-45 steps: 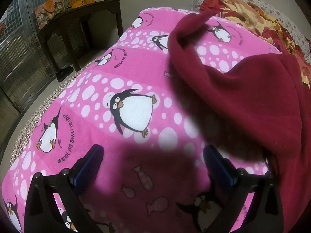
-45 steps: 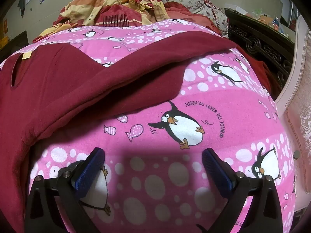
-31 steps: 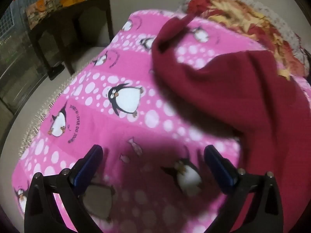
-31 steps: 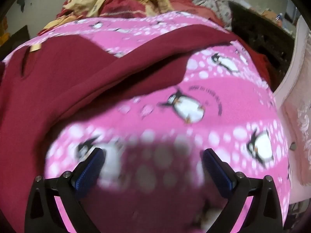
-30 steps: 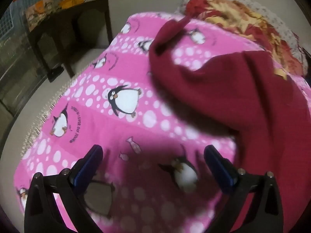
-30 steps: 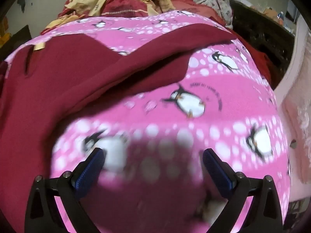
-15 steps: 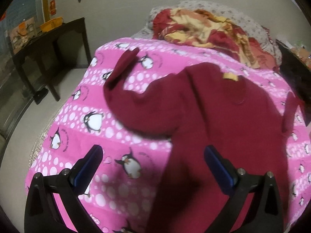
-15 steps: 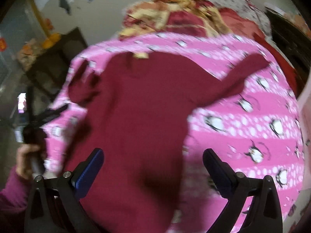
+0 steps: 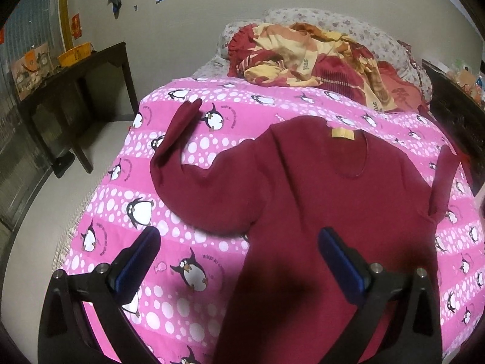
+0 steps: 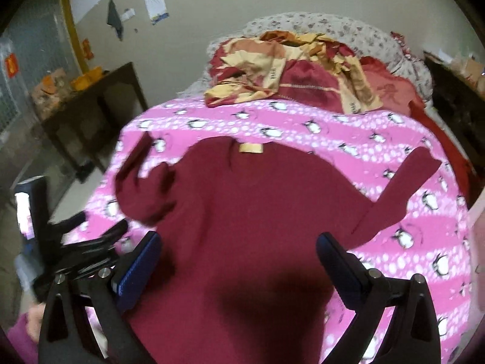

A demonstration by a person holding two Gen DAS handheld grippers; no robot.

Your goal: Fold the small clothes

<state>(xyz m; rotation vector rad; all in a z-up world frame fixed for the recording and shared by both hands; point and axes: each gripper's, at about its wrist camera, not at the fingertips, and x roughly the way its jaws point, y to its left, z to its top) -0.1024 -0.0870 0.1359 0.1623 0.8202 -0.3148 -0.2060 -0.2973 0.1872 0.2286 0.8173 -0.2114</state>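
A maroon long-sleeved top (image 9: 327, 200) is spread face-up on a bed, laid over a pink penguin-print blanket (image 9: 218, 127), its collar and yellow neck label (image 9: 342, 133) turned toward the headboard end. The sleeve on the view's left (image 9: 178, 151) is bent in an arc, its cuff pointing up the bed; the opposite sleeve (image 10: 397, 188) is stretched out at an angle toward the far edge of the blanket.

The left tool (image 9: 239, 261) is held above the lower part of the garment with its 2 blue-padded fingers spread wide apart and nothing between them. The right tool (image 10: 238, 262) is likewise held over the top's lower half, its fingers parted and empty. In the right wrist view, which is blurred, the left tool's black frame (image 10: 75, 242) is seen at the left edge beside the bed, with a hand and pink sleeve (image 10: 21, 333) below it.

A heap of red and yellow bedding (image 9: 309, 60) is piled at the far end against a floral pillow (image 9: 363, 30). A dark wooden counter (image 9: 75, 69) stands against the wall to the left.
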